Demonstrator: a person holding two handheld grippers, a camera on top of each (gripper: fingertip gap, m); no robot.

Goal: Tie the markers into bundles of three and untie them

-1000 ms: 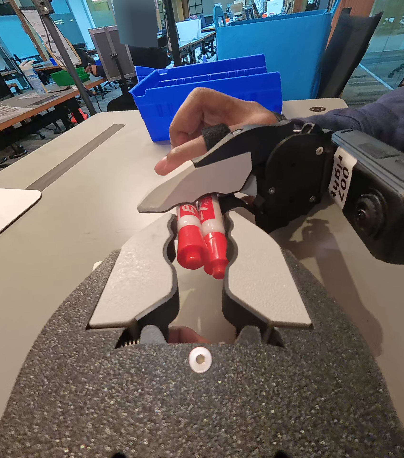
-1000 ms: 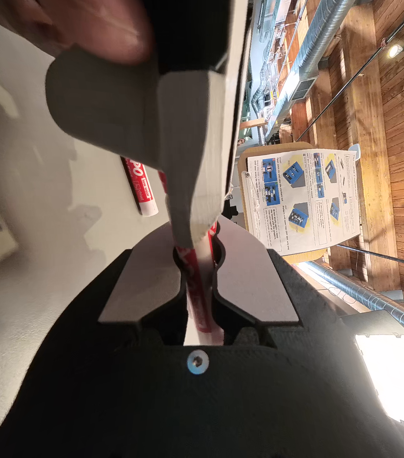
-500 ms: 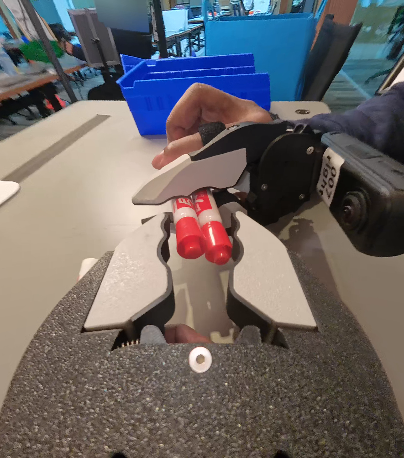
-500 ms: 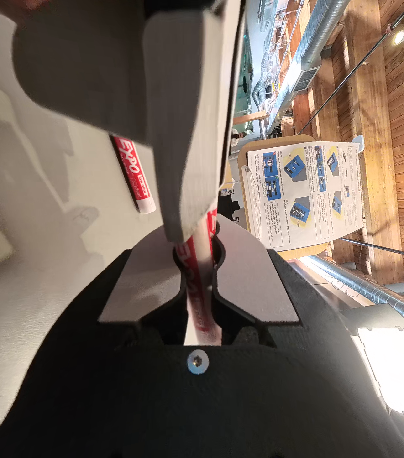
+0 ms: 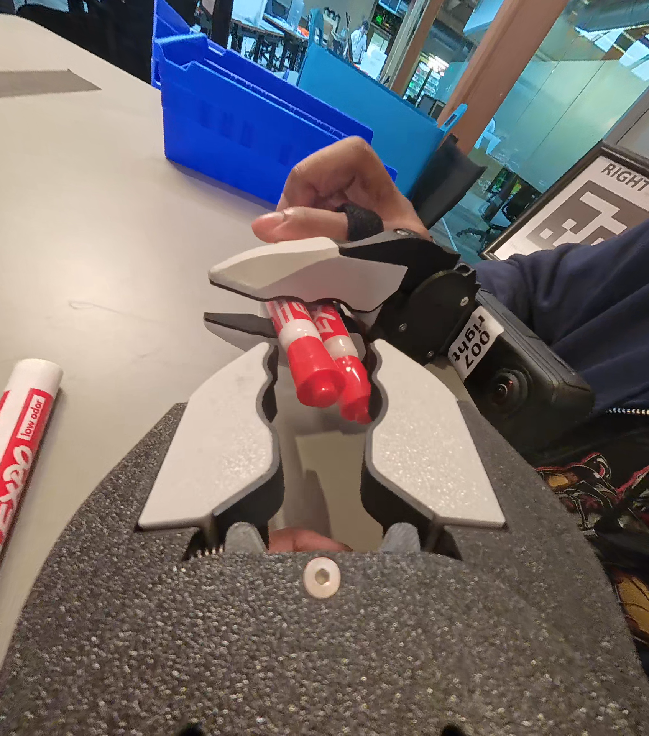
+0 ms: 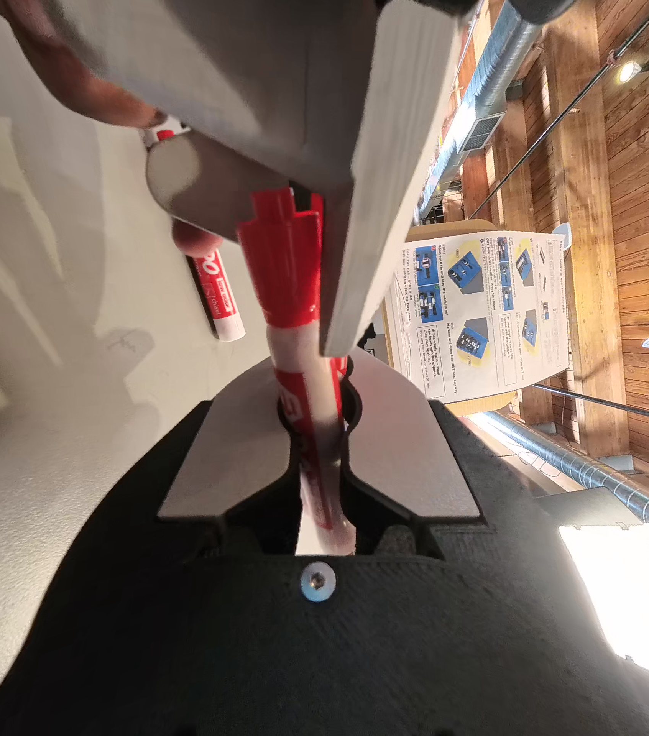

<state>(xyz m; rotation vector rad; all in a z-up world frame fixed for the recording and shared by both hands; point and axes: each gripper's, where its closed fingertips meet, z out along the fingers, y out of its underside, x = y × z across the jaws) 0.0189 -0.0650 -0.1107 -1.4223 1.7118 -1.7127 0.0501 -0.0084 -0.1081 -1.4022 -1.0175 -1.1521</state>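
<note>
Two red markers (image 5: 320, 358) sit clamped in the right gripper (image 5: 275, 302) at mid-frame; the left gripper (image 5: 322, 382), jaws narrowed since a moment ago, brackets their caps without gripping. A third marker (image 5: 4, 458) has come into view at lower left, awaiting bundling.

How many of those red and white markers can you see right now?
3. Two markers sit side by side, clamped in the right gripper, with their red caps between the left gripper's open fingers. A third marker lies loose on the table. More may be hidden.
</note>
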